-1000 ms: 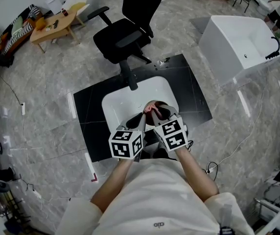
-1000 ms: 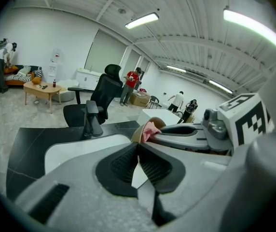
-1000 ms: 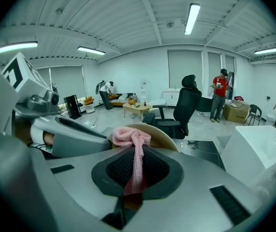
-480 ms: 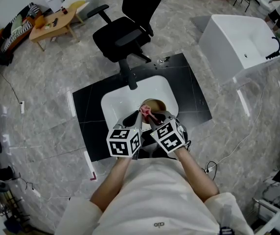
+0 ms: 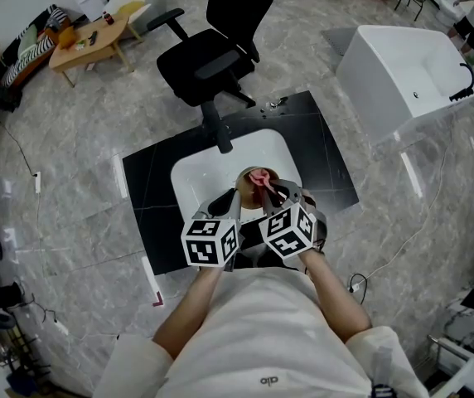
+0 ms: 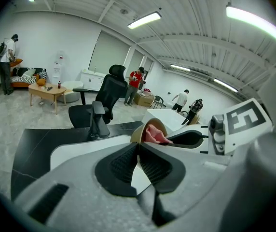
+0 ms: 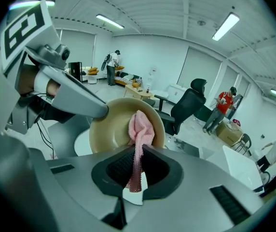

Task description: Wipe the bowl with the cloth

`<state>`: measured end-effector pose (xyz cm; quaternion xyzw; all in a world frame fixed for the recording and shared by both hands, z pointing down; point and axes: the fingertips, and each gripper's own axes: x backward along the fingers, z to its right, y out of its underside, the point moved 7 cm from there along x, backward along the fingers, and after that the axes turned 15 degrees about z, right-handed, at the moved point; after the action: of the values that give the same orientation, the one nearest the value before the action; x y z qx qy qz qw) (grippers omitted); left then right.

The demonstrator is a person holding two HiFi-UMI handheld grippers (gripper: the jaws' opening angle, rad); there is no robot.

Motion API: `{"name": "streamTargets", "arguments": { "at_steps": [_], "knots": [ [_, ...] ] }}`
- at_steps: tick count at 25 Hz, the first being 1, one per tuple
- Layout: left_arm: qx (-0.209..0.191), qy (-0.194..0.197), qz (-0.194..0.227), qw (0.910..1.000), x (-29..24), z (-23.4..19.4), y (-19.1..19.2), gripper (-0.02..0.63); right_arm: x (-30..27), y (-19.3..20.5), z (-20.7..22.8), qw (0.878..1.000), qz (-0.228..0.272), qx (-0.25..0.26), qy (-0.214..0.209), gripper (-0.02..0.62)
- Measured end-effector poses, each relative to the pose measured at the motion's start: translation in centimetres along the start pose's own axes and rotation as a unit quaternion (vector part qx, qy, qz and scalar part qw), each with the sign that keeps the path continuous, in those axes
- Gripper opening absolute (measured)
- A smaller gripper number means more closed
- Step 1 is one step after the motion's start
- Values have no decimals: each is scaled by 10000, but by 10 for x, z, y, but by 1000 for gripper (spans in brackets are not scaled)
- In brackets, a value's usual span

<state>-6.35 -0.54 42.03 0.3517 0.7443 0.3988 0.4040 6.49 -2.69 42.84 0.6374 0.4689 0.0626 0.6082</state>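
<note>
A tan bowl is held tilted over the white sink. My left gripper is shut on the bowl's near rim. In the right gripper view its finger reaches the rim of the bowl from the left. A pink cloth lies against the bowl's inside. My right gripper is shut on the lower end of the cloth, which bunches up above the jaws. From the left gripper view the cloth shows inside the bowl, with the right gripper beside it.
The sink is set in a black counter with a black faucet at its far edge. A black office chair stands behind it, a white tub to the right and a wooden table far left. People stand in the background.
The right gripper has rolled and carried the pink cloth first toward the near left, then back up and right across the bowl's inside. The left gripper and bowl have stayed about in place.
</note>
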Motion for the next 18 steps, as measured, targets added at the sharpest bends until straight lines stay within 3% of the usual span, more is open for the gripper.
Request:
{"name": "streamTargets", "arguments": {
  "at_steps": [13, 18],
  "knots": [
    [-105, 104, 32, 9999, 0, 6, -3, 18, 2, -23, 9, 9959, 251, 771, 403, 29],
    [-160, -15, 90, 9998, 4, 1, -4, 18, 2, -14, 6, 9985, 25, 371, 397, 29]
  ]
}}
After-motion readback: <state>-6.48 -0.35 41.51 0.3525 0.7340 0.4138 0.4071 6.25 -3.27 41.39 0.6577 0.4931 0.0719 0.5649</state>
